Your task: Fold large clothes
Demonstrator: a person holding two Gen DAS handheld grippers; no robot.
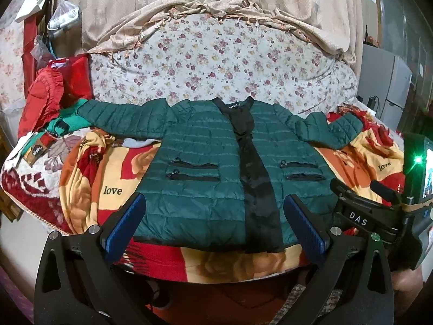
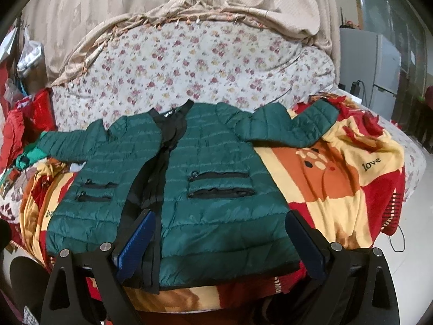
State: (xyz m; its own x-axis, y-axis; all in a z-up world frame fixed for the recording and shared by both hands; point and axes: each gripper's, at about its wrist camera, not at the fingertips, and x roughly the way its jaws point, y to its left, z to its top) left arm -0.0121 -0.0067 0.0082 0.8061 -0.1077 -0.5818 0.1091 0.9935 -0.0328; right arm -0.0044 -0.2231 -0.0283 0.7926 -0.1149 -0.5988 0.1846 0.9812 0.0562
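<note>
A dark green quilted jacket (image 1: 205, 162) with a black front band lies flat and face up on the bed, both sleeves spread out sideways. It also shows in the right wrist view (image 2: 216, 184). My left gripper (image 1: 216, 222) is open and empty, hovering above the jacket's hem. My right gripper (image 2: 219, 241) is open and empty, above the hem of the jacket's right front panel. The right gripper's body (image 1: 379, 216) shows at the right of the left wrist view.
The jacket lies on a red, orange and yellow blanket (image 2: 338, 178) over a floral bedsheet (image 1: 216, 59). A pile of red and green clothes (image 1: 51, 103) sits at the bed's left. A beige curtain (image 2: 216, 0) hangs behind. A grey fridge (image 2: 379, 67) stands at right.
</note>
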